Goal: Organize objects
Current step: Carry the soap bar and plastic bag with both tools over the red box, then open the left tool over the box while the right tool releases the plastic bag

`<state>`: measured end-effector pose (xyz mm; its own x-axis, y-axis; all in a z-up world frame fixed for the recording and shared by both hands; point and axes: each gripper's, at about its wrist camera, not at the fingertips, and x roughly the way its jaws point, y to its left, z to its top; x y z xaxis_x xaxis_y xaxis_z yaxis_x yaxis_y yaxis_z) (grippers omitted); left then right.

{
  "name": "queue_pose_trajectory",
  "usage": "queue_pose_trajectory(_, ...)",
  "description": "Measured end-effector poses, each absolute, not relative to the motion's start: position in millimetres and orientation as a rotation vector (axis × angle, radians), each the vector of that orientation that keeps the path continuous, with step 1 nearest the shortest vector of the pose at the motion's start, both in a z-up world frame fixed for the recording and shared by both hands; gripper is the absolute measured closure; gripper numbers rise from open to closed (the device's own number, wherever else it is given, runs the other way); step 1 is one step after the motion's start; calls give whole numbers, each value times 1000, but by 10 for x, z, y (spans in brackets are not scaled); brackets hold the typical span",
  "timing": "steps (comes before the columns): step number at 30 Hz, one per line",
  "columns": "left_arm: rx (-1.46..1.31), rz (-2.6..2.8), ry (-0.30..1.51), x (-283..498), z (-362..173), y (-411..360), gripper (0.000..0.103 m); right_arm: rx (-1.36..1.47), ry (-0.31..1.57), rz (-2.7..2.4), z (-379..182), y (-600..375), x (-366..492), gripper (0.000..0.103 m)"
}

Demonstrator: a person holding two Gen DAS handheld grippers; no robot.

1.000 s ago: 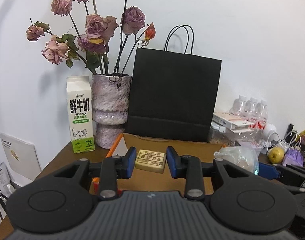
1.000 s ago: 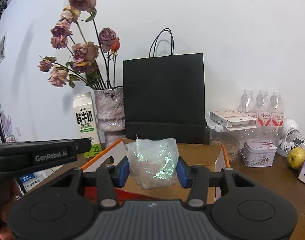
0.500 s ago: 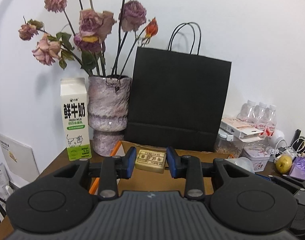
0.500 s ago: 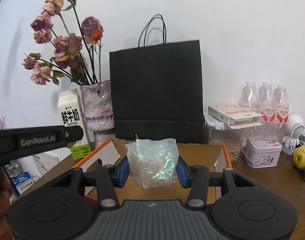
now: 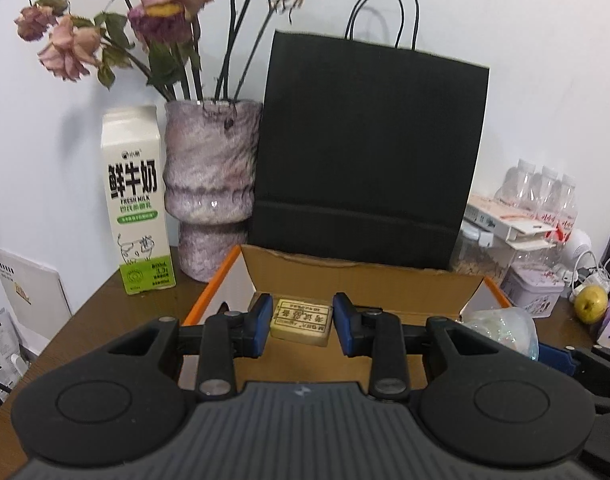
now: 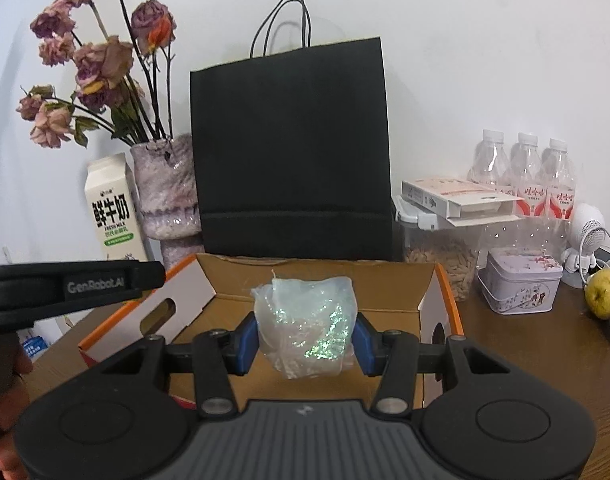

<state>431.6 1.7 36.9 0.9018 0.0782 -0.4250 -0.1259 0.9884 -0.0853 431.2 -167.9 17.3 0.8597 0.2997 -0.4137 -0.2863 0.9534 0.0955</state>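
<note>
The left gripper is clamping a stamped tan block over the open cardboard box; its lettering is unreadable. The right gripper is pinching a crumpled iridescent bag, possibly hiding contents, above that box's floor.

1. Your left gripper points slightly downward, its blue fingers clamped on a small tan block.
2. Your right gripper tilts likewise, fingers pressing a crinkled clear bag.
3. Your hand shows at the lower left edge.
</note>
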Motion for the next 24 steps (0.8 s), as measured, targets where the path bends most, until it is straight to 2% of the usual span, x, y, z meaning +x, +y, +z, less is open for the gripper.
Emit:
queue_pose_trajectory(16,-116,101,506,4472,128,33,69,12,475,288,27,-1657,4392,56)
queue_pose_trajectory(19,-117,100,505,4472,133,30,67,12,477,288,26,-1656,4391,51)
queue_pose_trajectory(20,-115,100,502,4467,138,29,59,11,479,288,25,-1655,4398,45)
queue_pose_trajectory(21,-114,99,499,4459,144,24,42,12,481,287,22,-1656,4403,34)
queue_pose_trajectory(22,-113,100,493,4449,150,19,31,10,484,283,18,-1654,4407,26)
queue_pose_trajectory(23,-111,107,487,4441,158,14,9,7,485,276,15,-1654,4410,10)
queue_pose_trajectory(24,-108,117,478,4434,167,9,0,5,484,267,14,-1655,4412,5)
